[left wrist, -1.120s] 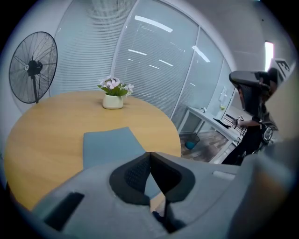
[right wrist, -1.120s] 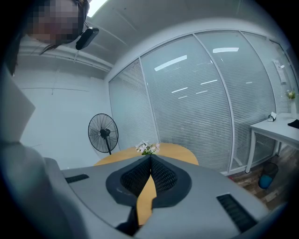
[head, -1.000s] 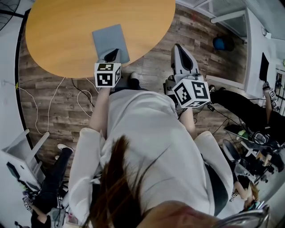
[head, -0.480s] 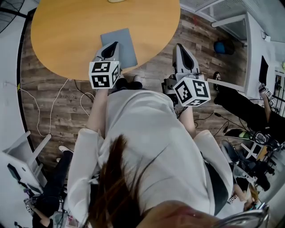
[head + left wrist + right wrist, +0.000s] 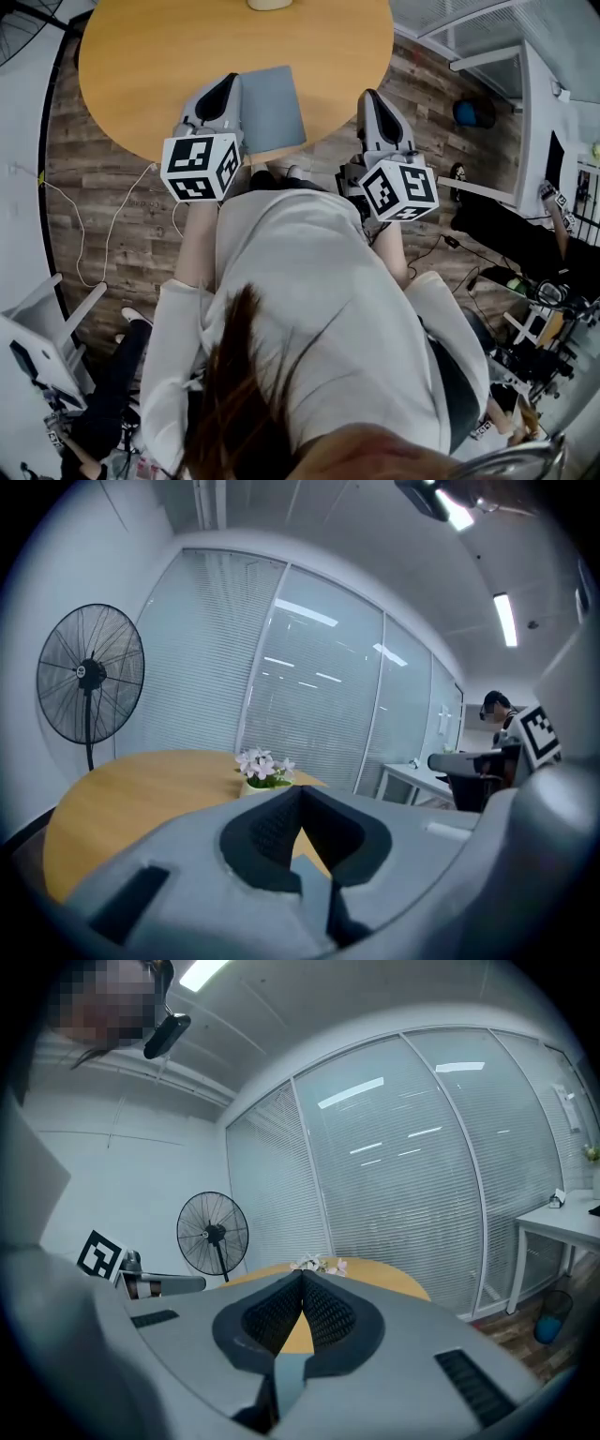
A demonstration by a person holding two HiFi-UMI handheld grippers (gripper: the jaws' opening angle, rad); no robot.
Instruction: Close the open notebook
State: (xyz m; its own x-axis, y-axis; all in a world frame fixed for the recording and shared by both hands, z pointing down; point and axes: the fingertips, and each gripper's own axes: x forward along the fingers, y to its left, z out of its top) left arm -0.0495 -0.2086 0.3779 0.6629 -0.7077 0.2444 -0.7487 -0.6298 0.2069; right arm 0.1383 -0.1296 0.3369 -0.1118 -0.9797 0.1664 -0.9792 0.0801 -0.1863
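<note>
A grey notebook (image 5: pixel 269 107) lies flat on the round wooden table (image 5: pixel 141 66) near its front edge, showing only its plain cover. My left gripper (image 5: pixel 228 84) hovers just beside the notebook's left edge, raised off the table, jaws shut with nothing between them. The left gripper view looks level over the tabletop past that shut left gripper (image 5: pixel 300 797); the notebook is hidden there. My right gripper (image 5: pixel 372 97) hangs over the wood floor to the right of the table, jaws shut and empty, and in its own view the right gripper (image 5: pixel 302 1279) points across the table.
A small pot of white flowers (image 5: pixel 268 4) stands at the table's far side. A standing fan (image 5: pixel 89 672) is behind the table on the left. Cables (image 5: pixel 112 220) trail on the floor. White desks (image 5: pixel 548 103) and other people are at the right.
My left gripper has lifted off the notebook's near edge and moved up to its left side. The right gripper has drifted slightly forward. The head view has shifted toward the table.
</note>
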